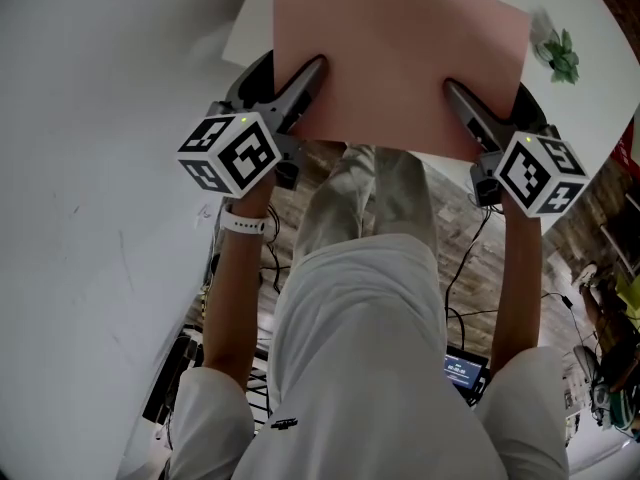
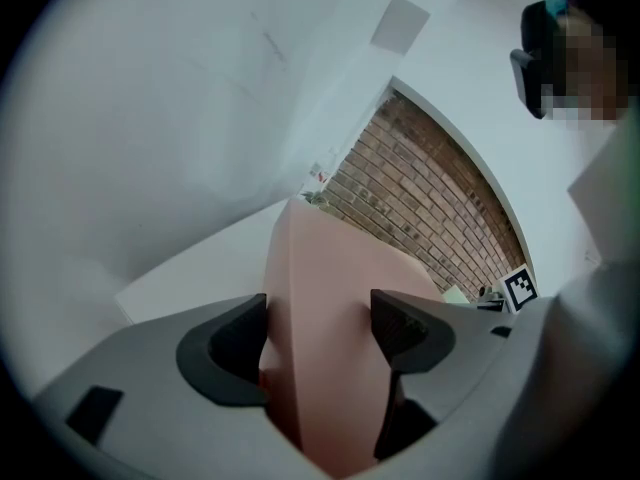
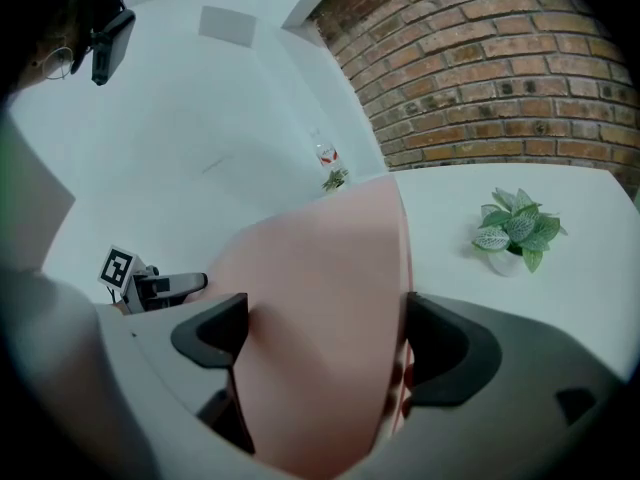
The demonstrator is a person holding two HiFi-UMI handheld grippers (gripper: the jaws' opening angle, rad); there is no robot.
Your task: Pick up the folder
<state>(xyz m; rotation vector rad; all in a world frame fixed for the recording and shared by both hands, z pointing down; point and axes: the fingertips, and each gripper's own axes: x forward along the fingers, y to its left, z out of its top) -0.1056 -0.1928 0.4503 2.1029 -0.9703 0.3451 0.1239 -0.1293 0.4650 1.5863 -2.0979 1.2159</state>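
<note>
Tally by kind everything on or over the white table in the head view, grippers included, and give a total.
pink folder: 1
potted plant: 1
grippers: 2, the left gripper and the right gripper, each clamped on the pink folder
Total: 4

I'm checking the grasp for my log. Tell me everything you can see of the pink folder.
The folder is plain salmon pink, thin, rectangular and card-like. The left gripper and right gripper are shut on its near edge, one towards each corner. It lies about flat, overhanging the white table; whether it's lifted clear can't be told.
</note>
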